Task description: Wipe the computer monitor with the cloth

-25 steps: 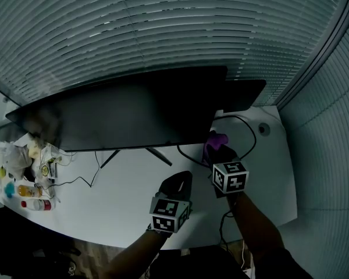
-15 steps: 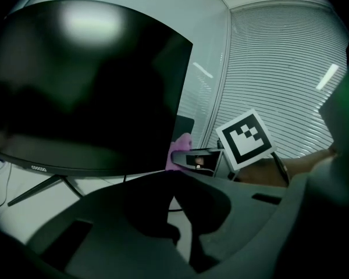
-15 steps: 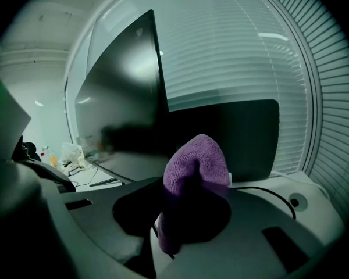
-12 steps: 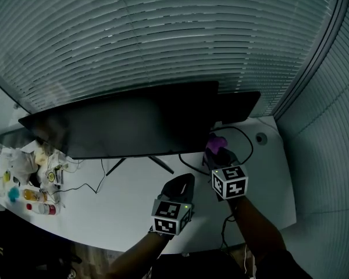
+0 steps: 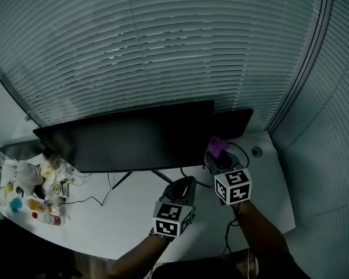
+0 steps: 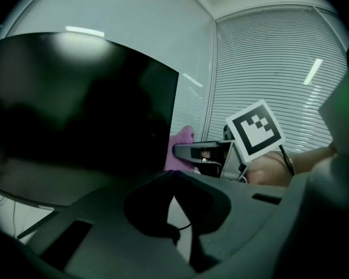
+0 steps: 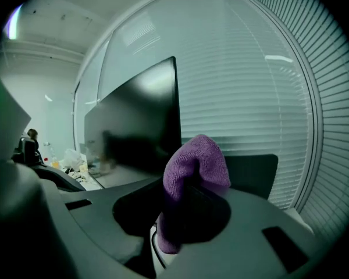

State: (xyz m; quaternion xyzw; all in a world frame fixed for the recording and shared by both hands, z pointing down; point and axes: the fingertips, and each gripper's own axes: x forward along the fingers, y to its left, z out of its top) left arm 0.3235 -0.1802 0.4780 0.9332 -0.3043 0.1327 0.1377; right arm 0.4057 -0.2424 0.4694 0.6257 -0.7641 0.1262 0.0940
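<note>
1. Your left tongs (image 5: pixel 185 184) sit closed and empty above the tabletop (image 5: pixel 122 214).
2. Your right tongs (image 5: pixel 217 157) pinch the purple cloth (image 5: pixel 216 146); the monitor (image 5: pixel 134 137) stretches away leftward, its right edge nearest that cloth.

Monitor (image 5: pixel 134 135): wide, dark, upright.
Cloth (image 5: pixel 216 146): purple, bunched, clamped in right gripper (image 5: pixel 218 158), just beside monitor's right edge.

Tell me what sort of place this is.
Most likely an office: a wide dark monitor stands on a white desk, and slatted blinds cover the windows behind and to the side of it.
</note>
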